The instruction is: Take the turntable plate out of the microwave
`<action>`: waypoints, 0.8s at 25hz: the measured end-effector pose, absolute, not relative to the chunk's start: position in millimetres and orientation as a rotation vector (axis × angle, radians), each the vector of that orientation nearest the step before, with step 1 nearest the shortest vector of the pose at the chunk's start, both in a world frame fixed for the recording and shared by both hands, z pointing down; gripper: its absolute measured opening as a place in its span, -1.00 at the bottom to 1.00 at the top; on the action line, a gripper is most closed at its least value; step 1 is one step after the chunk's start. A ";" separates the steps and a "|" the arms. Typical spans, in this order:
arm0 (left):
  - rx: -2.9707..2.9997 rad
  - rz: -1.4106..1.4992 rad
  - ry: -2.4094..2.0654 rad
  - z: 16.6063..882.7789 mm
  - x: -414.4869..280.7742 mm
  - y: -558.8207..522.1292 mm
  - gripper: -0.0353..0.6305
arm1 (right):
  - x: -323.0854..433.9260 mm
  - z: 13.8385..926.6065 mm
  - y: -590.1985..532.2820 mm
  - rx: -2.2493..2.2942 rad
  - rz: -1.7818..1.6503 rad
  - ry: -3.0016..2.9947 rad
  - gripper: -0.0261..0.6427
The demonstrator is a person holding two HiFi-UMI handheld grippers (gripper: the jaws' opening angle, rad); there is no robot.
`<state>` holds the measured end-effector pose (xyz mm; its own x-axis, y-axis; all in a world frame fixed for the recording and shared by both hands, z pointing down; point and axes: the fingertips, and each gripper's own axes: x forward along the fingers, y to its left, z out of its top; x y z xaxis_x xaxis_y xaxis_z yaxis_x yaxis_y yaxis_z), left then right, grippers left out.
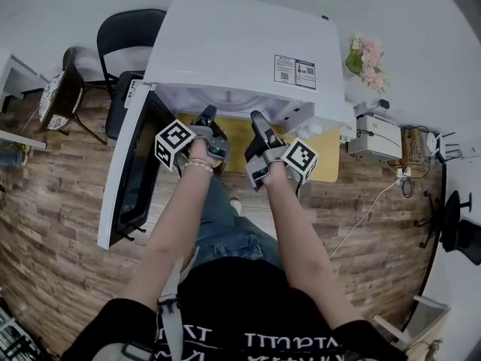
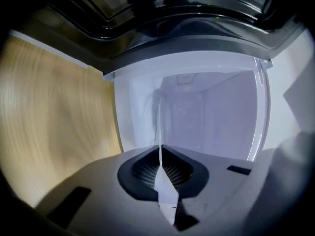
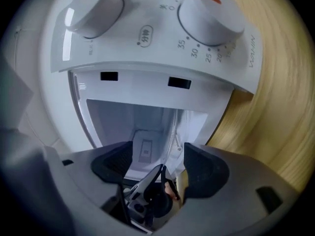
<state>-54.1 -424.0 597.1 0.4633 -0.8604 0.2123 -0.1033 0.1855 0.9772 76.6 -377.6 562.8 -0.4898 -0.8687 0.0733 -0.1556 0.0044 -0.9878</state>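
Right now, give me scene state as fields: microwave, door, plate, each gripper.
microwave: white, on a wooden table
door: open, swung to the person's left
turntable plate: seen edge-on, reaching into the cavity
left gripper: shut on the turntable plate's rim
right gripper: open, nothing gripped, facing the cavity
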 end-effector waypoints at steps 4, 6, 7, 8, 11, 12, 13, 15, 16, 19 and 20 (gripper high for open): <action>1.281 -0.667 -0.957 592.9 -53.2 -421.9 -0.83 | 74.9 573.3 -395.0 -1.005 -1.550 1.562 0.03; 1.279 -0.673 -0.947 590.9 -52.3 -419.7 -0.83 | 71.8 579.1 -401.7 -1.007 -1.568 1.527 0.03; 1.280 -0.677 -0.940 589.0 -51.8 -419.0 -0.84 | 69.4 581.3 -405.3 -1.007 -1.575 1.520 0.03; 1.280 -0.680 -0.934 587.2 -51.5 -418.8 -0.84 | 66.6 582.7 -409.1 -1.003 -1.579 1.518 0.03; 1.280 -0.673 -0.929 586.2 -51.6 -418.7 -0.83 | 58.8 583.5 -421.3 -0.992 -1.576 1.517 -0.09; 1.278 -0.670 -0.927 586.1 -51.3 -418.3 -0.84 | 57.7 584.8 -425.1 -1.004 -1.581 1.509 -0.23; 1.277 -0.668 -0.923 585.9 -50.4 -418.0 -0.84 | 57.4 587.4 -428.5 -1.027 -1.592 1.498 -0.34; 1.273 -0.663 -0.916 586.5 -48.4 -417.5 -0.84 | 57.9 594.0 -433.2 -1.080 -1.624 1.471 -0.60; 1.269 -0.657 -0.914 587.8 -47.8 -417.2 -0.84 | 57.8 595.8 -434.6 -1.094 -1.638 1.457 -0.65; 1.275 -0.648 -0.889 587.3 -47.2 -416.9 -0.83 | 57.2 593.4 -437.0 -1.062 -1.635 1.423 -0.78; 1.290 -0.647 -0.877 584.8 -46.8 -417.3 -0.83 | 57.8 592.0 -437.4 -1.043 -1.624 1.416 -0.78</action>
<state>-46.8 -417.3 584.8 0.5345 -0.8238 0.1889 -0.0635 0.1837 0.9809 57.8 -437.4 592.0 -0.4041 -0.9080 0.1102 0.0147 -0.1269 -0.9918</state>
